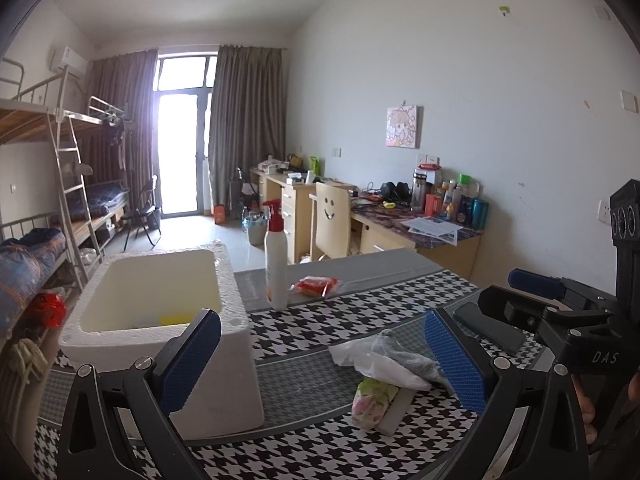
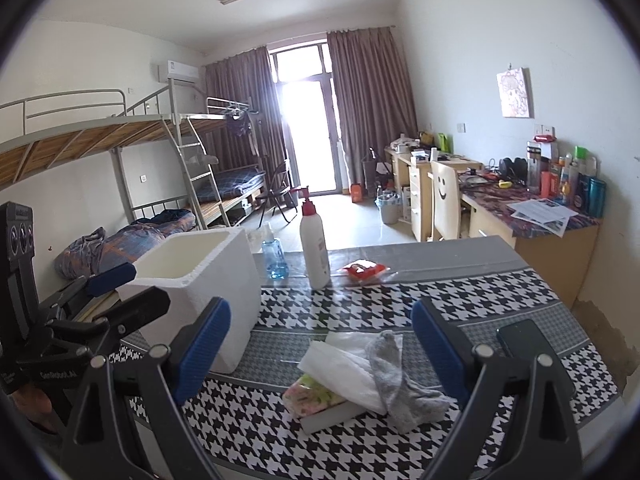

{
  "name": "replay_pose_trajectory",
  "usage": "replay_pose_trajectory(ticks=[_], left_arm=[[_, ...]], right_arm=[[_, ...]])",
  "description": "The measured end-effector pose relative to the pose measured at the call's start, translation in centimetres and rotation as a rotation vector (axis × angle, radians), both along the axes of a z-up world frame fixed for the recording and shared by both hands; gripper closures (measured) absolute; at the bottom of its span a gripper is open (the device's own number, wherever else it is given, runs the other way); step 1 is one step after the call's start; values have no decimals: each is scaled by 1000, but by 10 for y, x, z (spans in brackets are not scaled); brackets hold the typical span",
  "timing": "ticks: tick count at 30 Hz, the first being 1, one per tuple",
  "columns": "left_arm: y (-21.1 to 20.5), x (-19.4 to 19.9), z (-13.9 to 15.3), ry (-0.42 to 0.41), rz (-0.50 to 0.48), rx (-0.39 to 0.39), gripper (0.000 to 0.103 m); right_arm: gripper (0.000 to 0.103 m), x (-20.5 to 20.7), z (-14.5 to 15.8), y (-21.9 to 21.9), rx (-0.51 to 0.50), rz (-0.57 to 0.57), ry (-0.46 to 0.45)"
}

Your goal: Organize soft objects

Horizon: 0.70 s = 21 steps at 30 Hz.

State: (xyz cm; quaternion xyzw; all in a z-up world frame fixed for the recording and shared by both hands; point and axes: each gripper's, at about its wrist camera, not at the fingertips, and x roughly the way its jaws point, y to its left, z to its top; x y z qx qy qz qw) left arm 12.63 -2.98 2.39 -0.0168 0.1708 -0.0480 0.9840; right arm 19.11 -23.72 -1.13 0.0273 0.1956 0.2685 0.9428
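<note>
A heap of soft things lies on the houndstooth table: a white plastic bag [image 1: 372,360] [image 2: 340,368], a grey sock [image 1: 418,364] [image 2: 400,384] and a floral tissue pack [image 1: 372,400] [image 2: 312,396] resting on a white block [image 2: 332,416]. My left gripper [image 1: 324,360] is open and hovers near the heap, which sits by its right finger. My right gripper [image 2: 322,356] is also open, with the heap between its fingers and a little beyond them. A white foam box [image 1: 160,300] [image 2: 200,280] stands to the left, with something yellow [image 1: 176,319] inside.
A pump bottle [image 1: 276,264] [image 2: 314,244], a red packet [image 1: 316,284] [image 2: 364,270] and a blue bottle [image 2: 274,256] stand toward the table's far edge. A dark phone [image 2: 528,344] [image 1: 492,328] lies at the right. Beyond are desks, a chair and bunk beds.
</note>
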Motion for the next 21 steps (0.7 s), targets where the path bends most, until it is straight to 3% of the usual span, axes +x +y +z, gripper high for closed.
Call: replay_pose_trajectory(ticks=[21], left_arm=[[-22,15,-26,62,-43,26,1]], right_arm=[[9,11,-23,-14,-31,-30,55]])
